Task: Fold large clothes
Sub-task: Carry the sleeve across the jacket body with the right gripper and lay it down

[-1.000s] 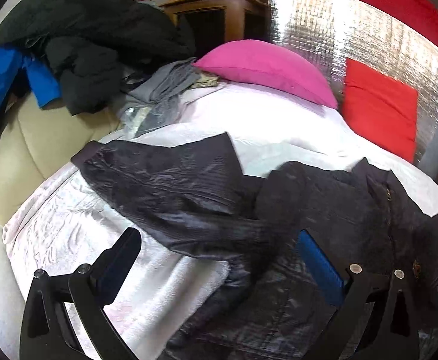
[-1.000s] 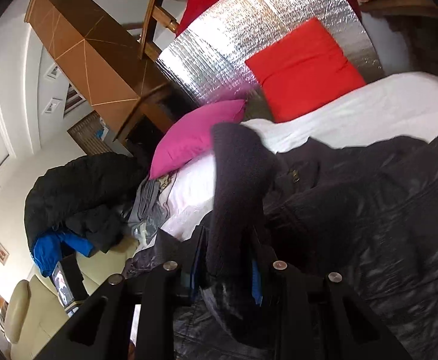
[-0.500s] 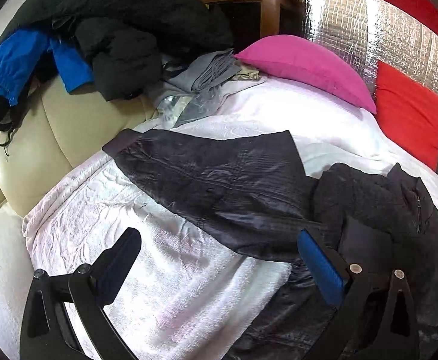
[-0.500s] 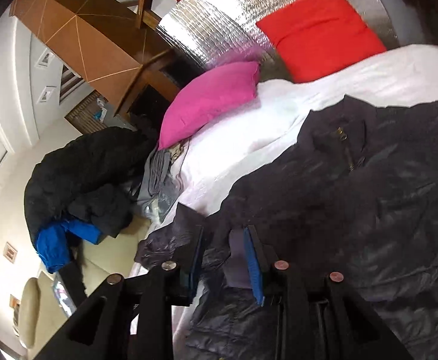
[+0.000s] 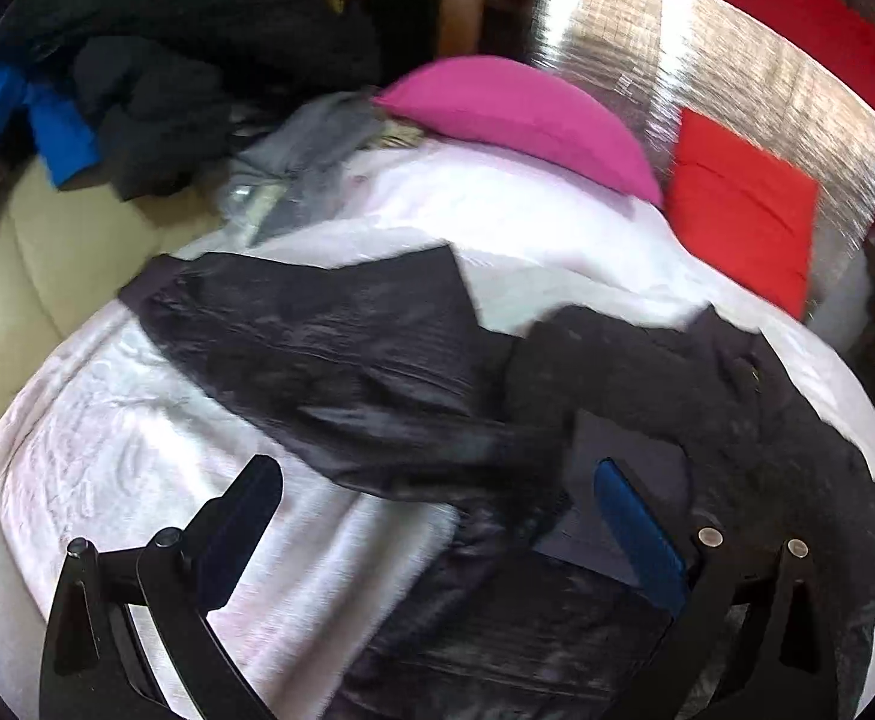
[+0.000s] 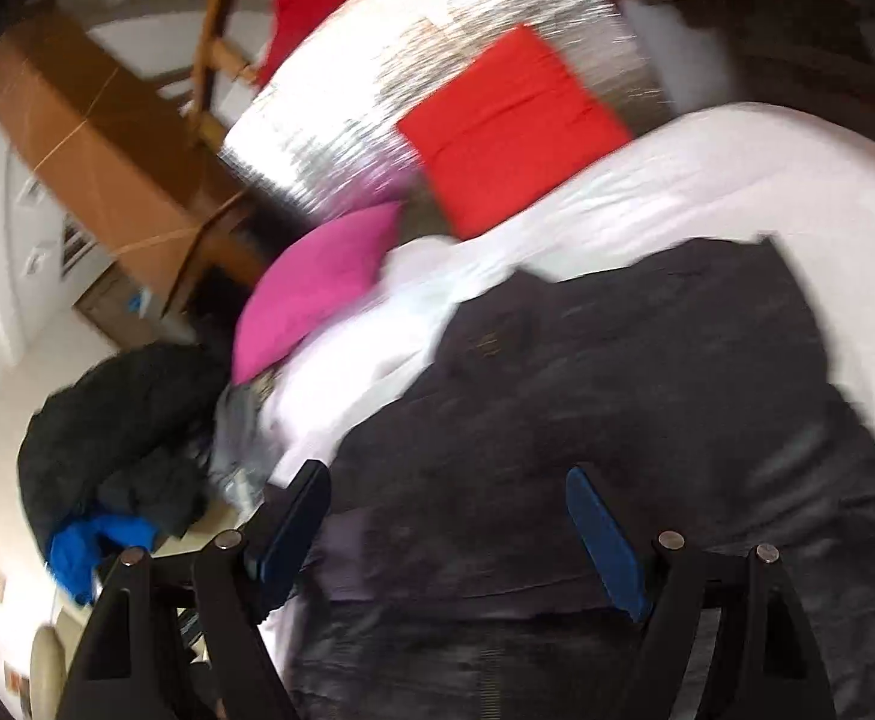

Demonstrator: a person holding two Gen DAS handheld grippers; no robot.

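A large dark quilted jacket (image 5: 707,408) lies spread on the white bed cover (image 5: 137,450). One sleeve (image 5: 329,336) stretches out to the left across the bed. My left gripper (image 5: 437,492) hovers open over the jacket's lower part, fabric below its fingers but not pinched. In the right wrist view the same jacket (image 6: 647,372) fills the lower right. My right gripper (image 6: 449,504) is over it with its jaws opening wide and nothing clamped between the pads.
A pink pillow (image 5: 521,114) and a red cushion (image 5: 743,210) rest against a silver foil panel (image 5: 737,66) at the bed's head. A heap of black and blue clothes (image 5: 155,60) and grey garments (image 5: 311,162) lies on a cream sofa (image 5: 23,282) at left.
The right gripper let go of the dark sleeve it was holding up; the sleeve now lies on the jacket and the jaws have spread. The left view swung slightly.
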